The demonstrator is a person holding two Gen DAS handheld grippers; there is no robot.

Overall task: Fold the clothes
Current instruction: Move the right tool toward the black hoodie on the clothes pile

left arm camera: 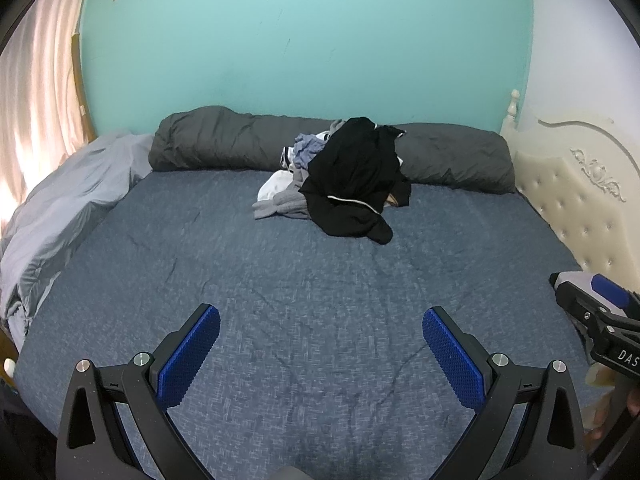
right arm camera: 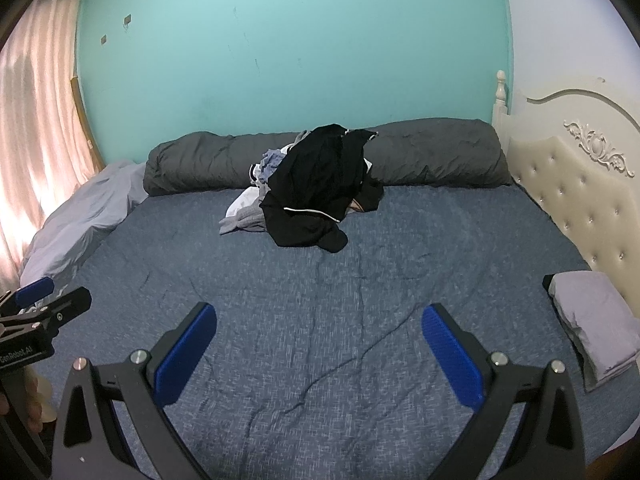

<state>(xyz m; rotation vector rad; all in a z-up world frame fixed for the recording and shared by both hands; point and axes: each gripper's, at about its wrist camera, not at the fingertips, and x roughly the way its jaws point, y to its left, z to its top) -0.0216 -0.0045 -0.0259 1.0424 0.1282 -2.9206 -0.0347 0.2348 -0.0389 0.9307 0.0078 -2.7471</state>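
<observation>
Our left claw (left arm camera: 321,330) and right claw (right arm camera: 320,326) hover spread and empty over the bed (right arm camera: 360,280); the clothes pile (left arm camera: 344,180) waits by the bolster (one folded piece (right arm camera: 596,320) lies aside).

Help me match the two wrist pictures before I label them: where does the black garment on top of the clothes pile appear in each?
Left wrist: black garment sits right of centre, upper middle, against the grey rolled duvet.
Right wrist: black garment sits at centre, upper middle.
Shared landmark: the grey rolled duvet along the turquoise wall.
</observation>
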